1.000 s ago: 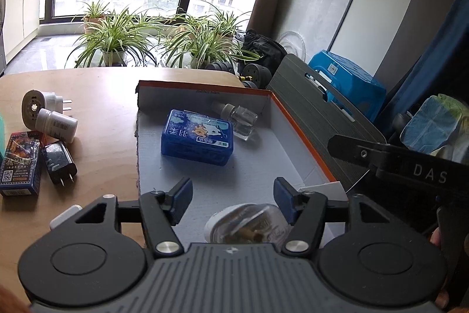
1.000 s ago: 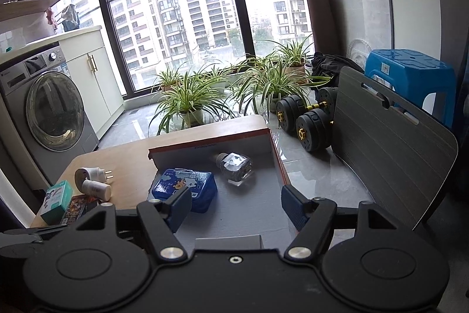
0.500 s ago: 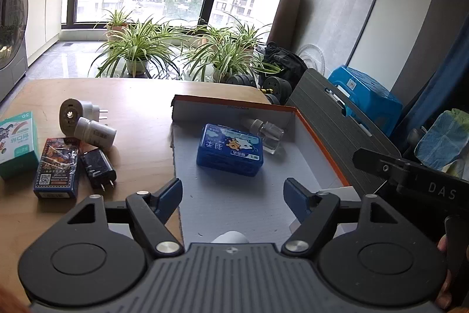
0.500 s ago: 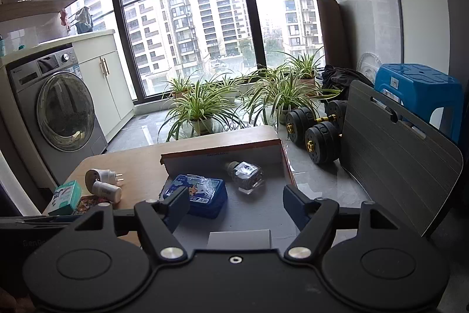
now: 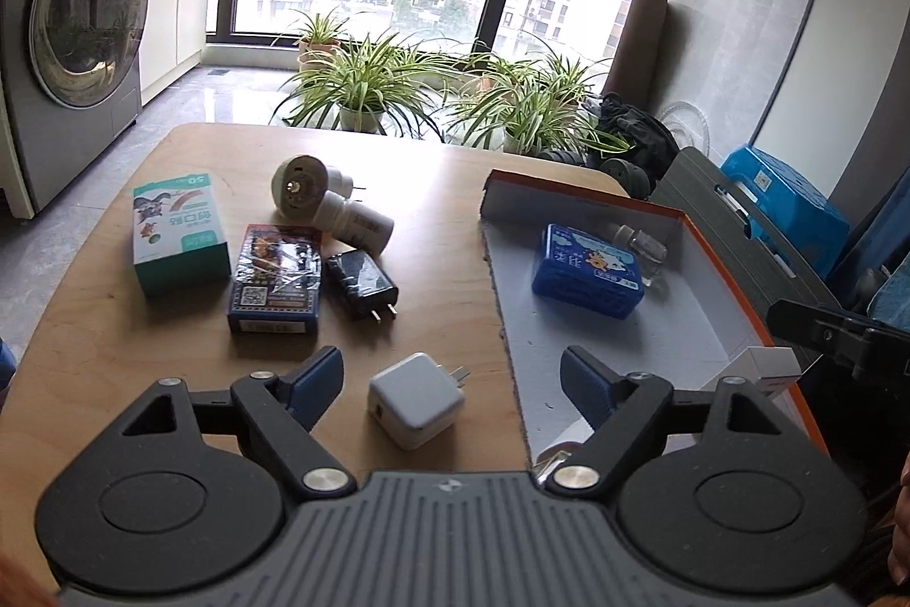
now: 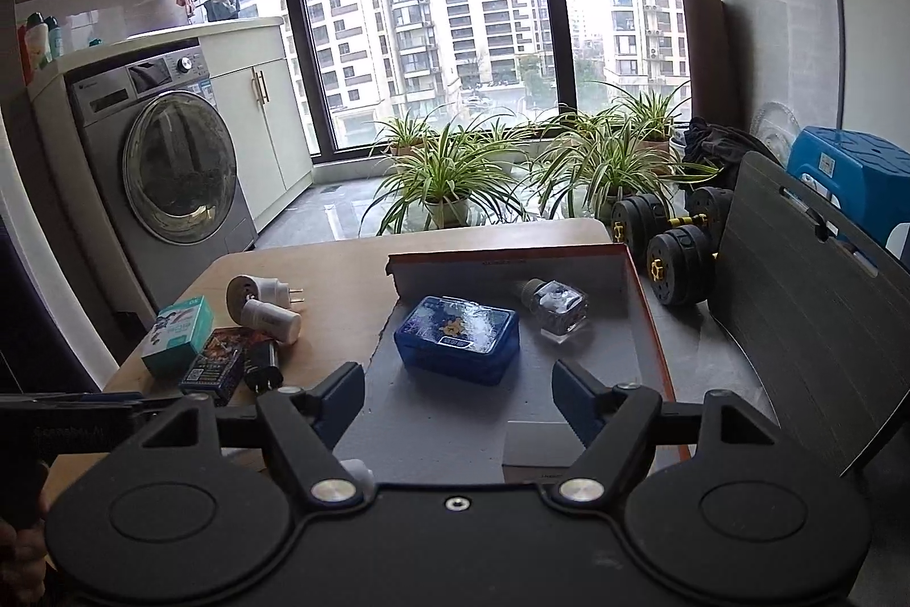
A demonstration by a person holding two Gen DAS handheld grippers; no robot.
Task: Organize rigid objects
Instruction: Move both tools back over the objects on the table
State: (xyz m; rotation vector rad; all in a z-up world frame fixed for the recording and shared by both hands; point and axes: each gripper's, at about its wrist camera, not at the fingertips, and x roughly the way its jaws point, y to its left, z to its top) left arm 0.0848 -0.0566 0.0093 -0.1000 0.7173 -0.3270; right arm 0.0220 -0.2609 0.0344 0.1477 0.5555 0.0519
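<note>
An orange-rimmed cardboard box (image 5: 716, 243) on the table's right side holds a blue case (image 5: 588, 277), a clear glass bottle (image 5: 642, 246) and a small white box (image 5: 770, 365). My left gripper (image 5: 452, 379) hovers open, its jaws still opening, over a white charger (image 5: 415, 405) lying on the wood left of the box. Further left lie a black charger (image 5: 361, 283), a dark card pack (image 5: 276, 277), a teal box (image 5: 176, 231), a white bottle (image 5: 355, 223) and a round plug (image 5: 301, 191). My right gripper (image 6: 458, 393) is open above the box (image 6: 651, 328), jaws opening, nothing between them.
The wooden table (image 5: 114, 351) ends near a washing machine (image 5: 74, 32) on the left. Potted plants (image 5: 364, 89) line the window. A grey folding board (image 6: 807, 300), dumbbells (image 6: 677, 243) and a blue stool (image 6: 853, 174) stand right of the table.
My left gripper swung left from over the box to above the table's loose items and its jaws widened, leaving a clear round object behind in the box. The right gripper's jaws spread slightly.
</note>
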